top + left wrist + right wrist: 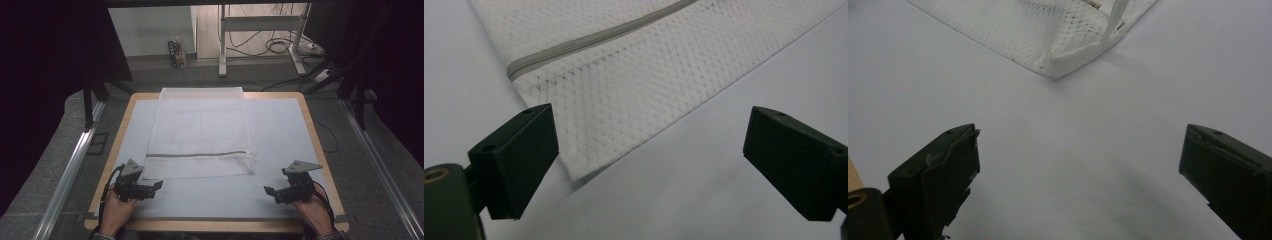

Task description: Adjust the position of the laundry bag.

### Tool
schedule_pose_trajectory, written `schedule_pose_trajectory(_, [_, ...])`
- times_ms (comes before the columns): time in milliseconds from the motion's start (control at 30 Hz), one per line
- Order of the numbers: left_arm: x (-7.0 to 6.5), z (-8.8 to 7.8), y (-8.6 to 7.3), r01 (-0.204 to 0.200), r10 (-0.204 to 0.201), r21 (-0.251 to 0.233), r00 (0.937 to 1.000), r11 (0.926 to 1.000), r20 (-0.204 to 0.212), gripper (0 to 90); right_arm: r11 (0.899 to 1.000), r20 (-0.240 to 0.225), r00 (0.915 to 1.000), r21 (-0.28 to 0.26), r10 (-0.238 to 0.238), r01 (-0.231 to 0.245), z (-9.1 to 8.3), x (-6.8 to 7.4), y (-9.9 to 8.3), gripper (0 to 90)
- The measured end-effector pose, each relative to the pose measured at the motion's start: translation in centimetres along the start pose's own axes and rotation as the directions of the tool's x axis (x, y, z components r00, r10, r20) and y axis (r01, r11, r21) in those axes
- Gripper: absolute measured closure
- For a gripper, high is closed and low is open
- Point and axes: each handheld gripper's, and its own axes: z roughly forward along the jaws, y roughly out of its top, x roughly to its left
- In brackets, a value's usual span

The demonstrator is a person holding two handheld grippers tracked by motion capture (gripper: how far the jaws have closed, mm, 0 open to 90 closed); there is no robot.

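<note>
Black blocky fingers (516, 160), white mesh bag (634, 85)

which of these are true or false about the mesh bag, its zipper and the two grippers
1. The white mesh laundry bag lies flat on the table. True.
2. The left gripper is clamped on the bag's corner. False: its jaws stand open, the corner lies just ahead of them, untouched.
3. The grey zipper runs across the bag near its near edge. True.
4. The right gripper holds the bag. False: it is open over bare table, apart from the bag.
</note>
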Motion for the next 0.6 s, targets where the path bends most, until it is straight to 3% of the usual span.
schedule_pose_trajectory(200, [0.4,0.0,0.0,0.018,-0.019,-0.049,0.9998,0.9986,-0.012,7.1,1.0,0.001,1.0,-0.002,-0.004,0.004,0.3,-0.1,0.2,2.7])
schedule_pose_trajectory(300, [0.5,0.1,0.2,0.02,-0.021,-0.031,0.9997,0.9993,-0.014,7.4,1.0,0.002,0.9998,-0.005,-0.017,0.017,0.5,-0.1,0.4,2.8])
schedule_pose_trajectory(400, [0.6,0.8,0.7,0.01,-0.01,0.017,0.9999,0.9998,0.007,8.2,0.999,-0.001,0.9995,0.002,-0.033,0.033,1.0,-0.1,0.5,3.3])
schedule_pose_trajectory(600, [0.4,1.4,1.2,-0.019,0.019,0.025,0.9997,0.9995,-0.015,7.5,0.999,-0.001,0.999,-0.012,-0.044,0.044,1.4,-0.2,1.1,4.1])
